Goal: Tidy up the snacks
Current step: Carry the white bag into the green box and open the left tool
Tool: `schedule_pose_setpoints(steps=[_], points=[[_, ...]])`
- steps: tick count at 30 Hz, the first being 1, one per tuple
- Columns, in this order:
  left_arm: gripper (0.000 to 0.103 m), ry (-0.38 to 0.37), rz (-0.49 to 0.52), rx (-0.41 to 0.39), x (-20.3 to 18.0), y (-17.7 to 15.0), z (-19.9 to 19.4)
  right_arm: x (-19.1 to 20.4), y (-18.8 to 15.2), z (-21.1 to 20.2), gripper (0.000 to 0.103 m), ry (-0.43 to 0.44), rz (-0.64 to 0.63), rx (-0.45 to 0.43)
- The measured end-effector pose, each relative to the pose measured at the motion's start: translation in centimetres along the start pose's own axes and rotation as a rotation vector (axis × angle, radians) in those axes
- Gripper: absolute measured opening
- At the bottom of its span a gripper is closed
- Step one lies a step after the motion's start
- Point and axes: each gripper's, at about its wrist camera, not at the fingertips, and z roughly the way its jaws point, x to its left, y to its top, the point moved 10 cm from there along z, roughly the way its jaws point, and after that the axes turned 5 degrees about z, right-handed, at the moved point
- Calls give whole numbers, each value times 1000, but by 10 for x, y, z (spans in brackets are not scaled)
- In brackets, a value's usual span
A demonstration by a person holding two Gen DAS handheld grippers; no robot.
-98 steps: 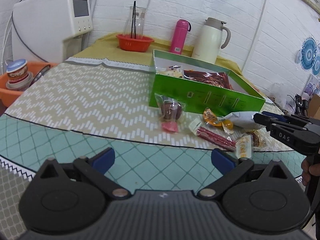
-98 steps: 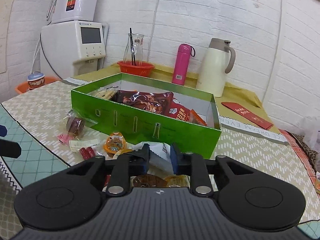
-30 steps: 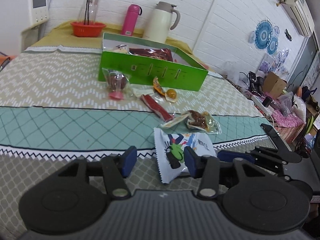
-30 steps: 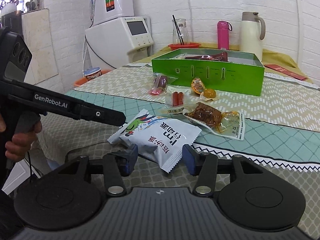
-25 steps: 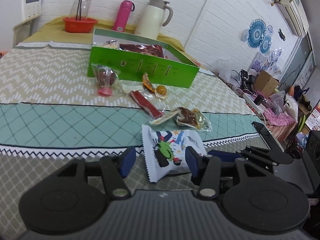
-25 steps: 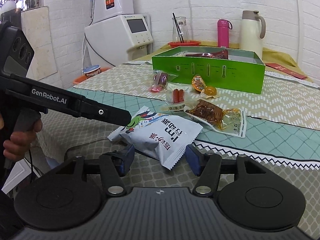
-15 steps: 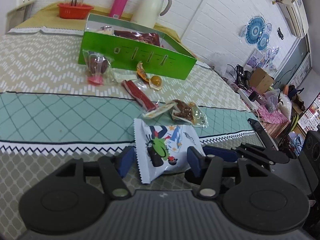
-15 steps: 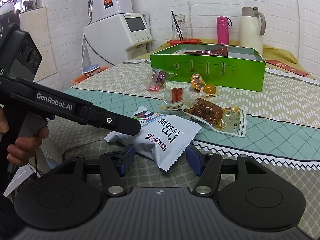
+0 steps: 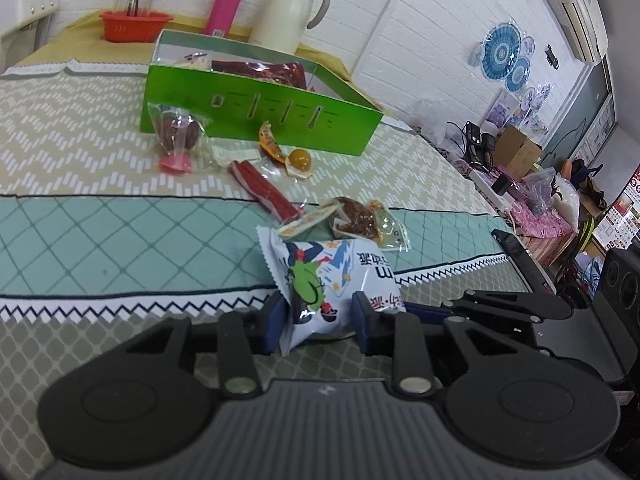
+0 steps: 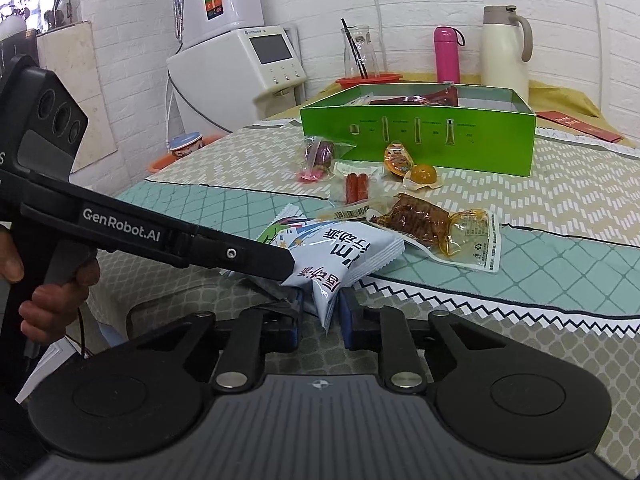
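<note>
A pale blue snack bag [image 9: 324, 280] lies at the table's front edge, partly over it. My left gripper [image 9: 318, 320] has its blue pads on either side of the bag's near end, close against it. My right gripper [image 10: 322, 316] is shut on the bag's corner [image 10: 332, 276] from the other side. The left gripper's arm [image 10: 160, 236] crosses the right wrist view onto the bag. The green box [image 9: 256, 104] stands further back with red packets inside [image 9: 260, 70]. It also shows in the right wrist view [image 10: 420, 136].
Loose snacks lie between bag and box: a brown meat pack [image 10: 432, 228], red sausages [image 9: 264, 188], an orange jelly cup [image 9: 300, 158], a dark wrapped sweet [image 9: 178, 132]. A cream jug [image 9: 292, 8], pink flask [image 9: 226, 6] and red basket [image 9: 134, 26] stand behind.
Both grippers have narrowed onto the blue bag. The right one went from open around it to pinching its corner. The left pads have closed in against its near end.
</note>
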Motion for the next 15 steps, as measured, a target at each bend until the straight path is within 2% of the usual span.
schedule_pose_setpoints(steps=[4, 8, 15], points=[[25, 4, -1, -9, -3, 3, -5, 3, 2, -2, 29, 1, -10, -1], [24, 1, 25, -50, -12, 13, -19, 8, 12, -14, 28, 6, -26, -39], [24, -15, 94, -144, -25, 55, -29, 4, 49, -27, 28, -10, -76, -137]])
